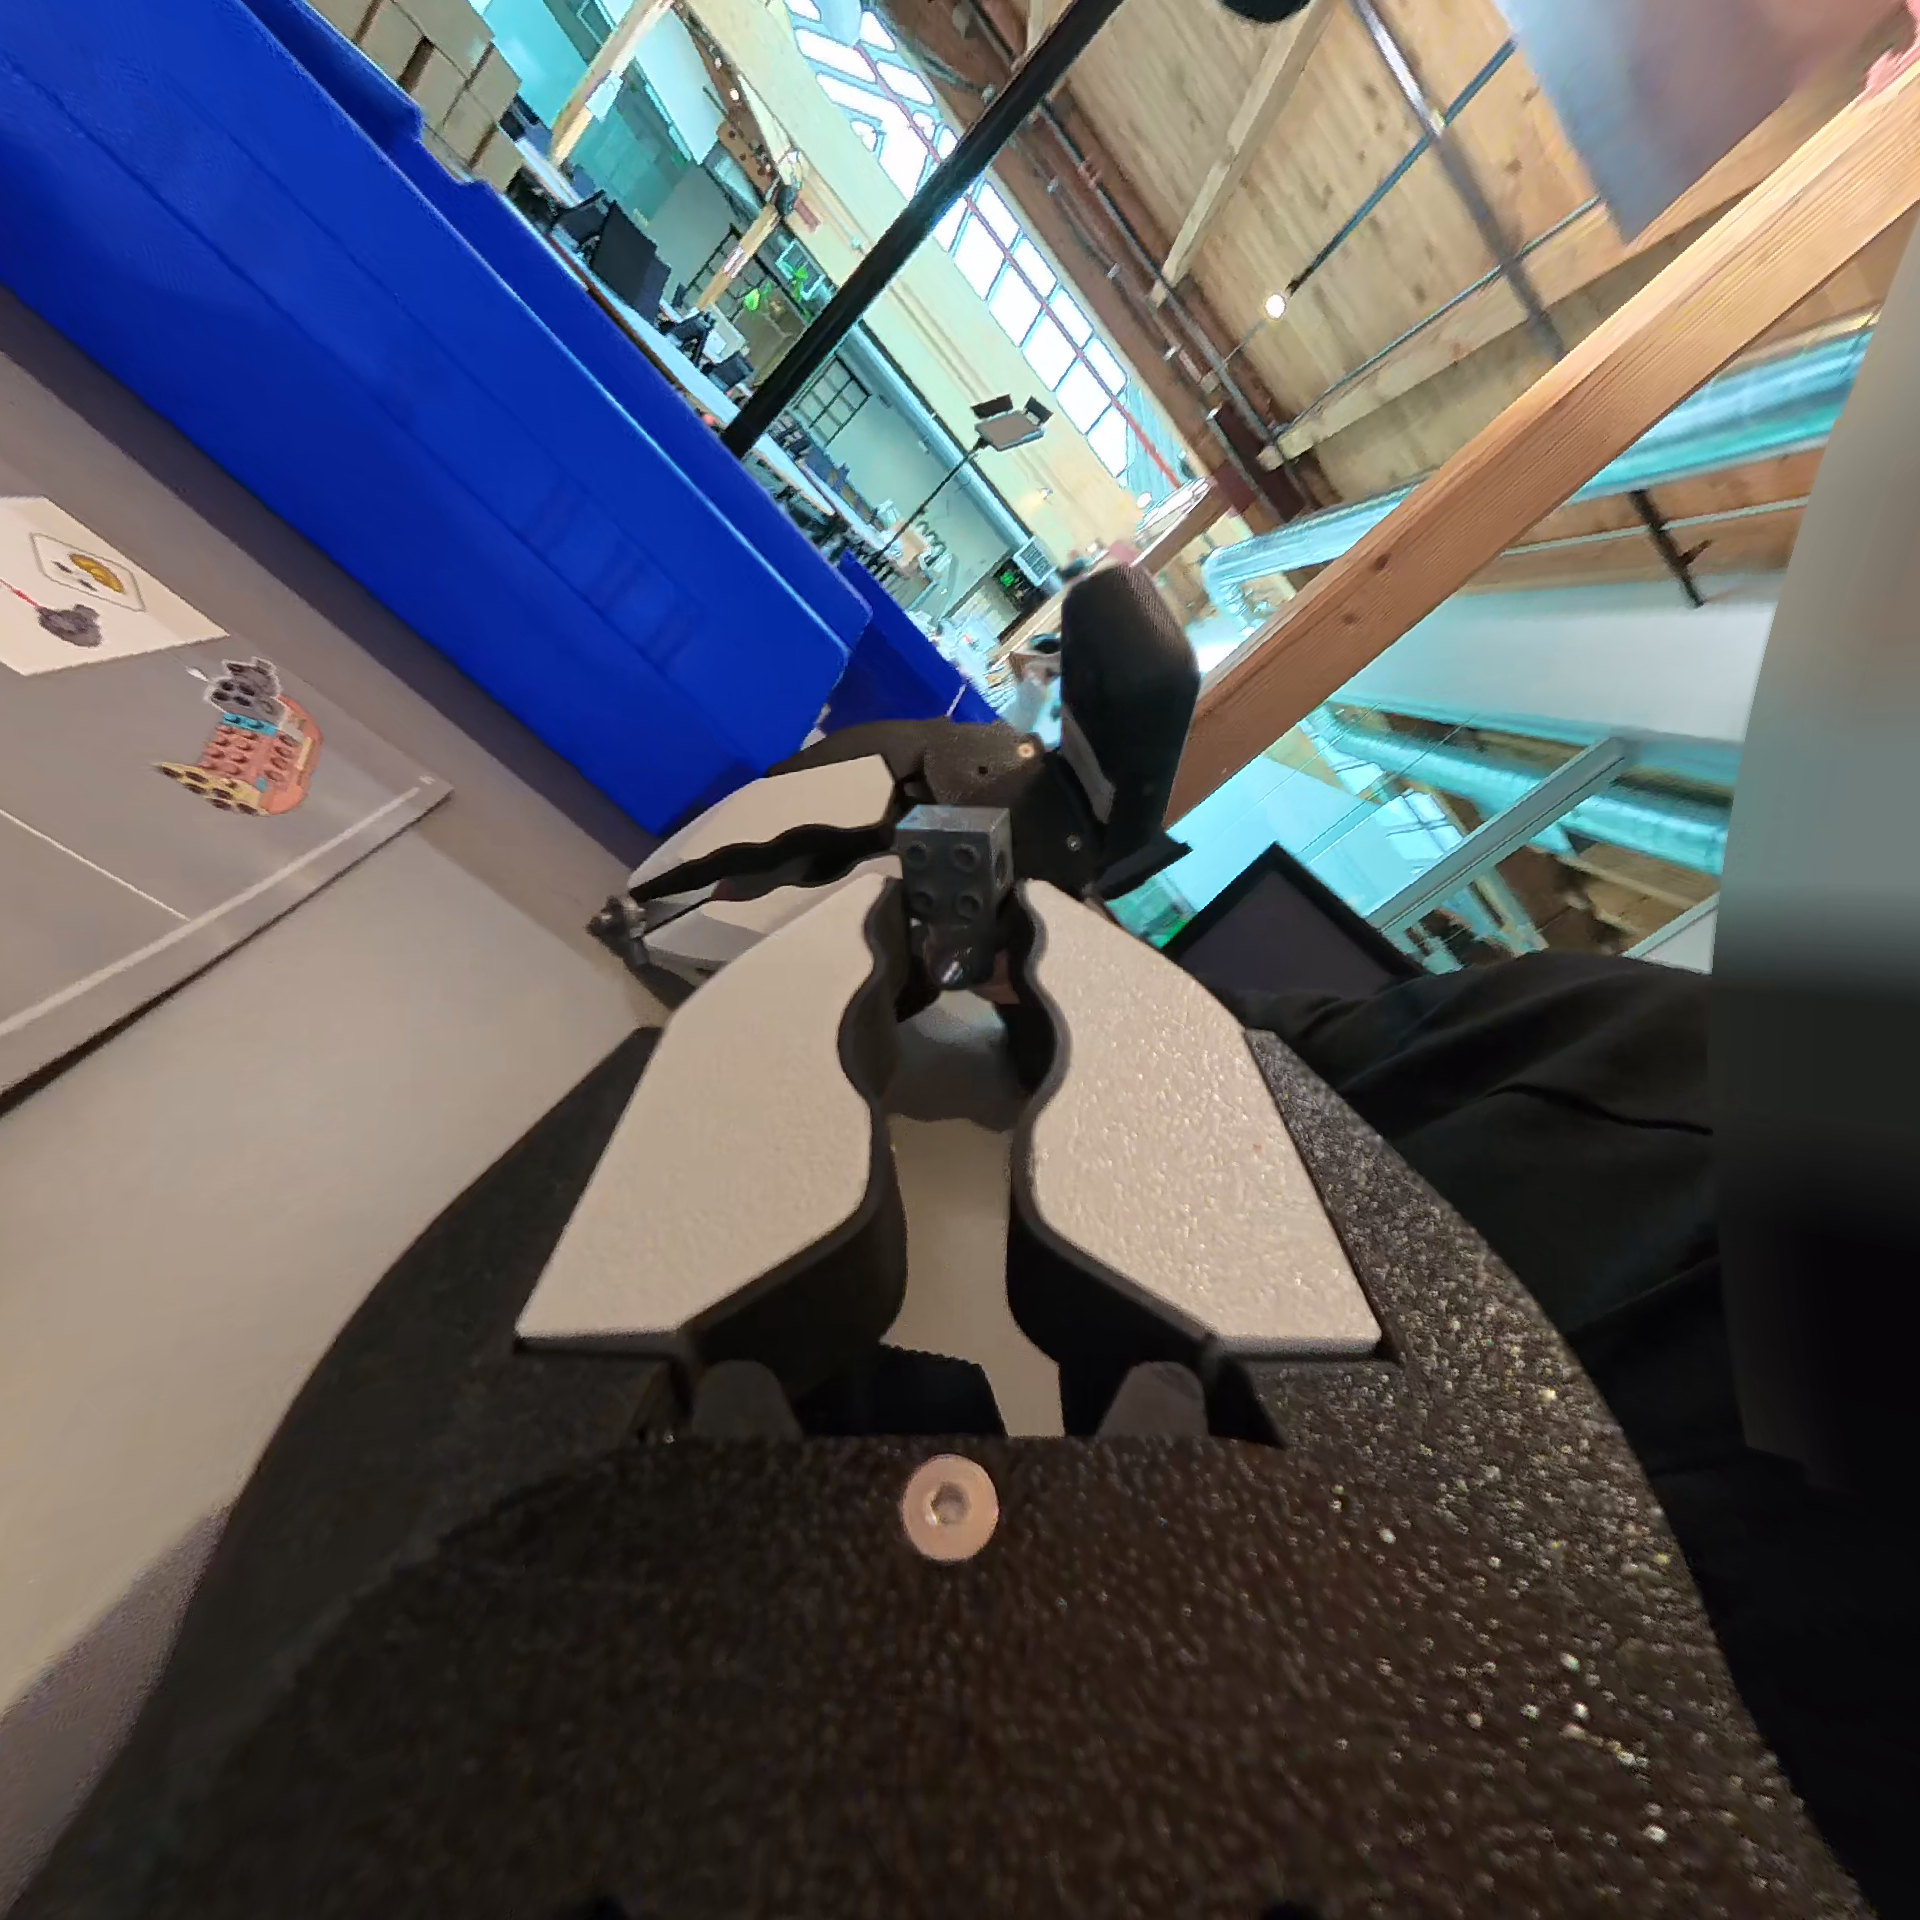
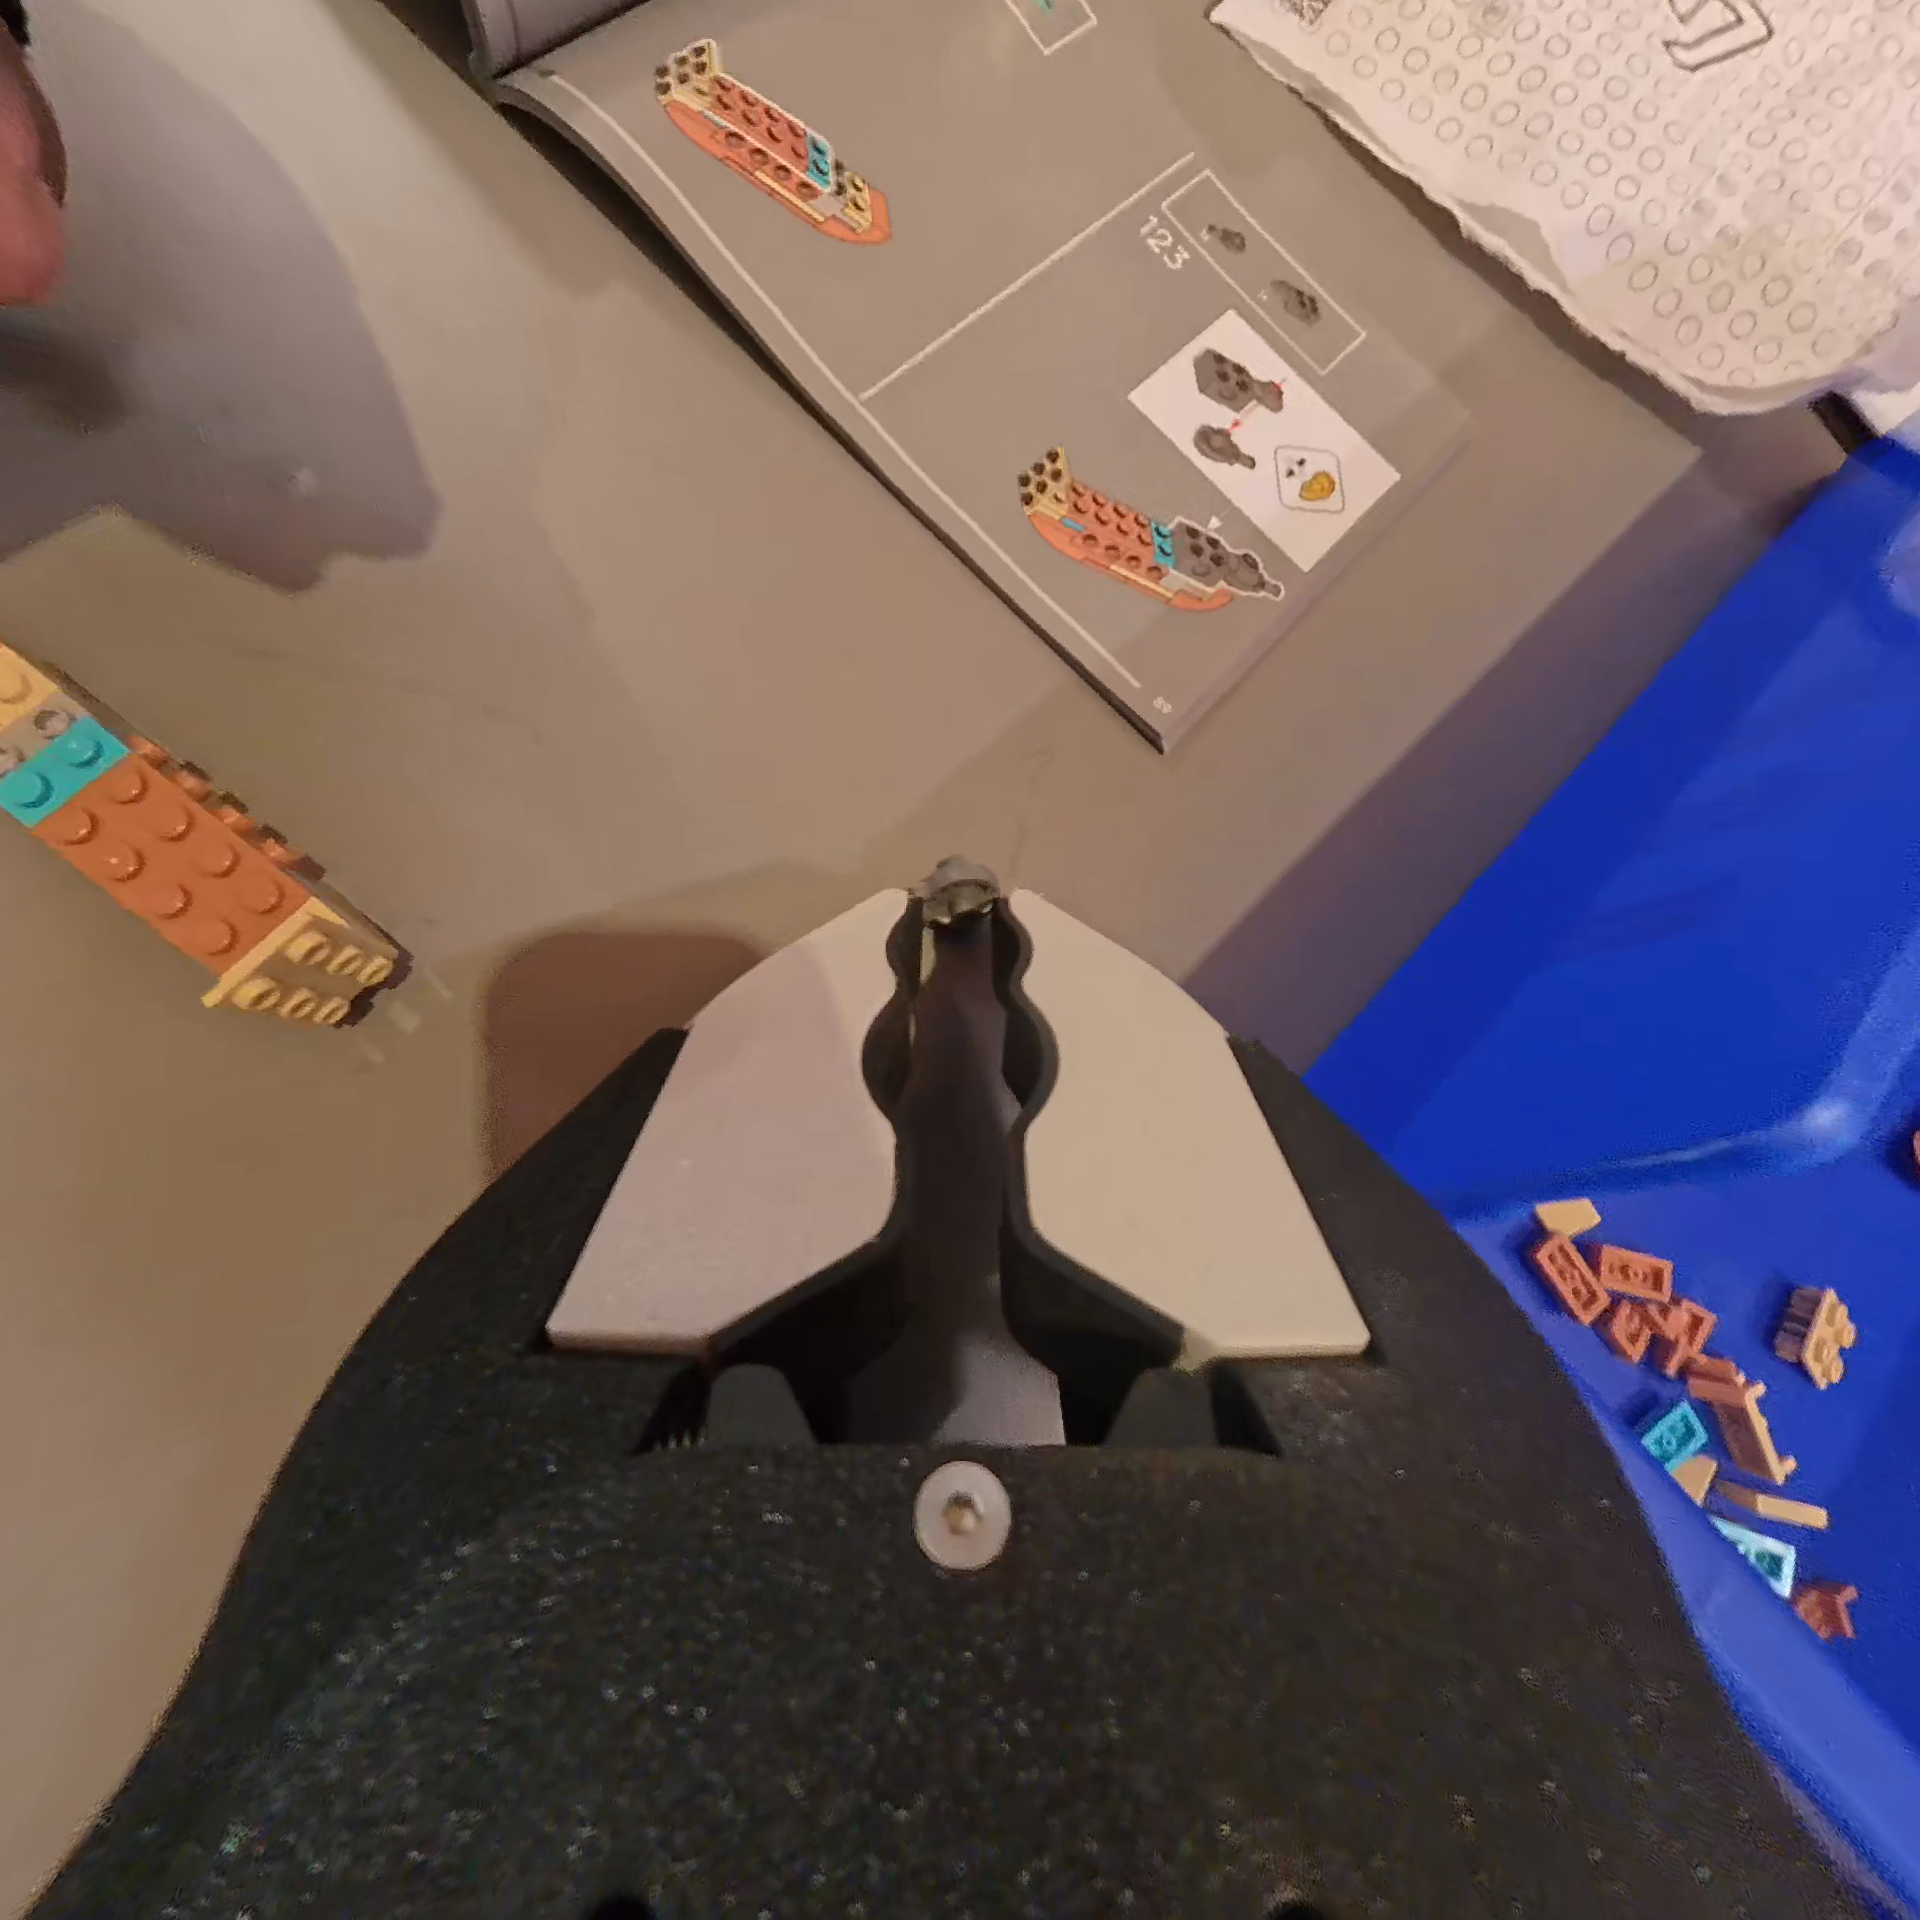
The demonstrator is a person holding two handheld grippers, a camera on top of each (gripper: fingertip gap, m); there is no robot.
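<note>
Two grippers, each pinching a small dark grey piece. Starting left: left gripper (image 1: 951,914) clamped on a dark grey studded block (image 1: 954,868), pads pressing both sides, long axis standing up out of the fingertips, raised off the grey table (image 1: 312,1091). Just beyond it in the same view, the right gripper (image 1: 623,914), lying low over the table with a tiny grey piece at its tip. So about side by side, tips near each other but apart. Over in the right wrist view: fingers nearly shut on that small grey rounded piece (image 2: 961,896), poking out past the tips. Brick model (image 2: 177,862) off to the left, open instruction booklet (image 2: 1039,364) ahead, blue bin (image 2: 1662,935) with loose bricks to the right. Printed step and page numbers on the booklet, not repeating those; no brand visible.
</note>
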